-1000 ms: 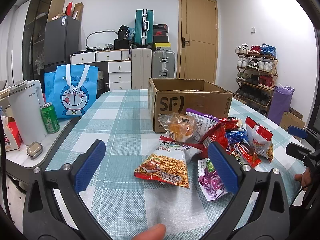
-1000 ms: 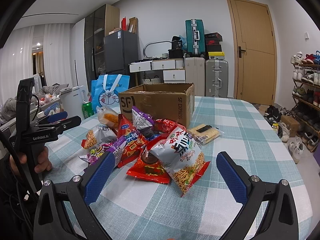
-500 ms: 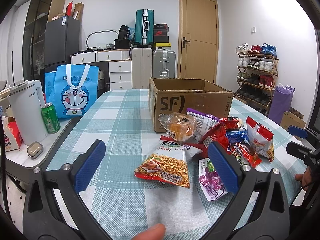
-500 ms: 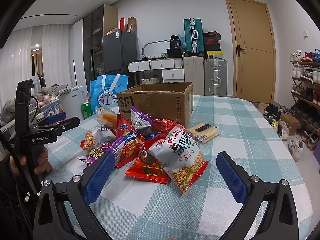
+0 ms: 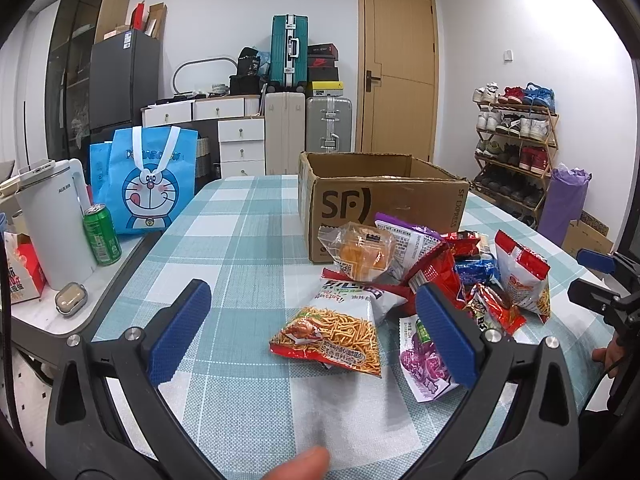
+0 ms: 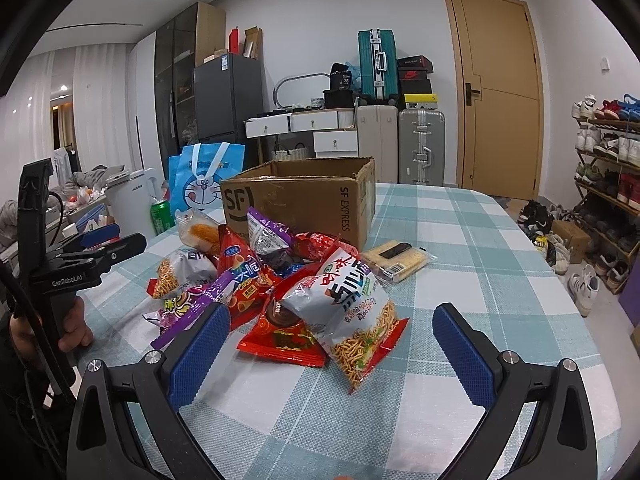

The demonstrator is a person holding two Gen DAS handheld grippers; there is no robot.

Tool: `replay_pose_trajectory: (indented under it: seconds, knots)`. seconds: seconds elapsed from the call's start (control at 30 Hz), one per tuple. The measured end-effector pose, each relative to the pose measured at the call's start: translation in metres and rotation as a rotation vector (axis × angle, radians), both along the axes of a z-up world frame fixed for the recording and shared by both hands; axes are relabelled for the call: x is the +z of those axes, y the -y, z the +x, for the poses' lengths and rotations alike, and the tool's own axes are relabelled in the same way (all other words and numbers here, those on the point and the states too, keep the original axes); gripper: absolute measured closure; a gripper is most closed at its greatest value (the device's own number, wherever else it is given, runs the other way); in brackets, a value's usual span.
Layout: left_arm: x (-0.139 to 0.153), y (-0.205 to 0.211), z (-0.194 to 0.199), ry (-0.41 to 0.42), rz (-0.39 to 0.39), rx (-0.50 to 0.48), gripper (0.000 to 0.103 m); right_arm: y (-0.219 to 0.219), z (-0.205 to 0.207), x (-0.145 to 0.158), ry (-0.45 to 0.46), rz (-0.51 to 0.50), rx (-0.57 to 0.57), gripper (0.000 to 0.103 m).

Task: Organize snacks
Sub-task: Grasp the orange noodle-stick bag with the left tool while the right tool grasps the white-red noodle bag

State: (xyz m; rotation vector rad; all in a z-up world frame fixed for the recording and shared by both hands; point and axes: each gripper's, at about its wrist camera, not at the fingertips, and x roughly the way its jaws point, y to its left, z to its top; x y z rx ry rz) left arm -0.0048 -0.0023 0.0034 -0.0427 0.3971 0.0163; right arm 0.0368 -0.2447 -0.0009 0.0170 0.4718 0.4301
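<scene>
Left wrist view: both claws, left claw (image 5: 312, 332) and right claw (image 6: 332, 356), were held apart and empty before the snack pile (image 6: 280, 280), heaped beside the cardboard box (image 5: 384, 204) presumably for loading.

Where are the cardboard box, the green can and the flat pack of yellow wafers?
cardboard box (image 5: 384, 216), left wrist view, printed front wall.
green can (image 5: 101, 236), left wrist view, middle of its side.
pack of yellow wafers (image 6: 398, 261), right wrist view, its top face.

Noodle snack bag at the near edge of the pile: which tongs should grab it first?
Probably the left tongs: they are open, and the noodle snack bag lies flat between their fingers, clear of the pile. The right tongs, also open, face an overlapping heap.
</scene>
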Motion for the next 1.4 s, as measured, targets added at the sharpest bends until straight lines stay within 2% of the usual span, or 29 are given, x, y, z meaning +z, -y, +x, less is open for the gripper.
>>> replay_pose_trajectory:
  seconds: [0.27, 0.57, 0.97, 1.07, 1.13, 1.23, 1.37, 1.4]
  knots:
    - [-0.004, -0.002, 0.015, -0.046, 0.0, 0.002, 0.001, 0.003, 0.022, 0.001, -0.094, -0.007, -0.029, 0.0]
    - [-0.013, -0.002, 0.041, -0.15, 0.014, -0.015, 0.001, -0.006, 0.052, -0.004, -0.207, 0.018, 0.022, 0.0]
    - [-0.027, 0.012, 0.084, -0.285, 0.053, -0.057, 0.001, -0.018, 0.076, -0.014, -0.287, 0.032, 0.018, 0.0]
    - [-0.03, 0.012, 0.09, -0.306, 0.054, -0.071, 0.013, -0.022, 0.078, -0.016, -0.313, 0.029, 0.038, 0.002]
    - [-0.035, 0.014, 0.096, -0.34, 0.054, -0.081, 0.029, -0.024, 0.079, -0.016, -0.315, 0.022, 0.05, 0.008]
    - [-0.039, 0.017, 0.101, -0.374, 0.049, -0.114, 0.041, -0.023, 0.078, -0.016, -0.307, 0.019, 0.041, 0.015]
    - [-0.041, 0.023, 0.099, -0.361, 0.07, -0.117, 0.049, -0.019, 0.076, -0.017, -0.306, 0.04, 0.035, 0.027]
    - [-0.041, 0.024, 0.098, -0.361, 0.069, -0.12, 0.05, -0.017, 0.076, -0.017, -0.306, 0.045, 0.036, 0.028]
